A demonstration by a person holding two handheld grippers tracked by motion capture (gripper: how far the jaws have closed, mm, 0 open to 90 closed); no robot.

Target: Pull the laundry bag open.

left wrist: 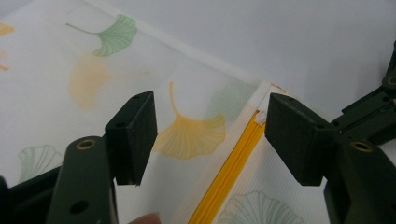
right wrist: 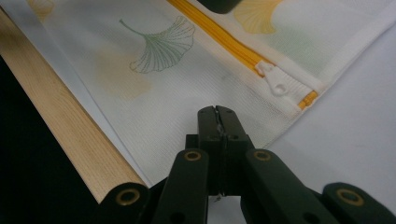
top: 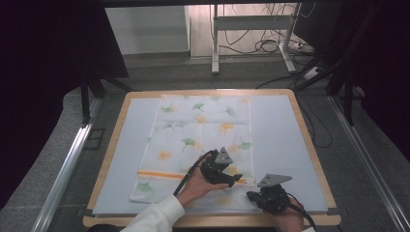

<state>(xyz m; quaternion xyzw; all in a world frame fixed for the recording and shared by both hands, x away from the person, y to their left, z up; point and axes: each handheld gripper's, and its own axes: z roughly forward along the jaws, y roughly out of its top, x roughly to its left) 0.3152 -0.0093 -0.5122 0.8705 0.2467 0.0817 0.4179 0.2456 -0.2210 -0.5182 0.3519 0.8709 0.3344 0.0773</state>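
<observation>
A white mesh bag [top: 193,125] printed with green and orange ginkgo leaves lies flat on the table. An orange zipper [top: 159,174] runs across its near part. My left gripper [top: 235,181] hovers over the zipper's right end. Its jaws are open, astride the zipper [left wrist: 229,172] and its white pull [left wrist: 260,116], and the pads touch nothing. My right gripper [top: 252,195] rests at the bag's near right corner. In the right gripper view its jaws [right wrist: 217,112] are shut, with a thin pale strip of the bag's cloth [right wrist: 163,88] pinched between them, just short of the pull [right wrist: 279,84].
The bag lies on a pale grey mat [top: 275,135] on a table with a wooden rim [top: 309,140]. That rim [right wrist: 60,121] runs close beside my right gripper. Beyond the table stand a desk frame and floor cables [top: 261,46].
</observation>
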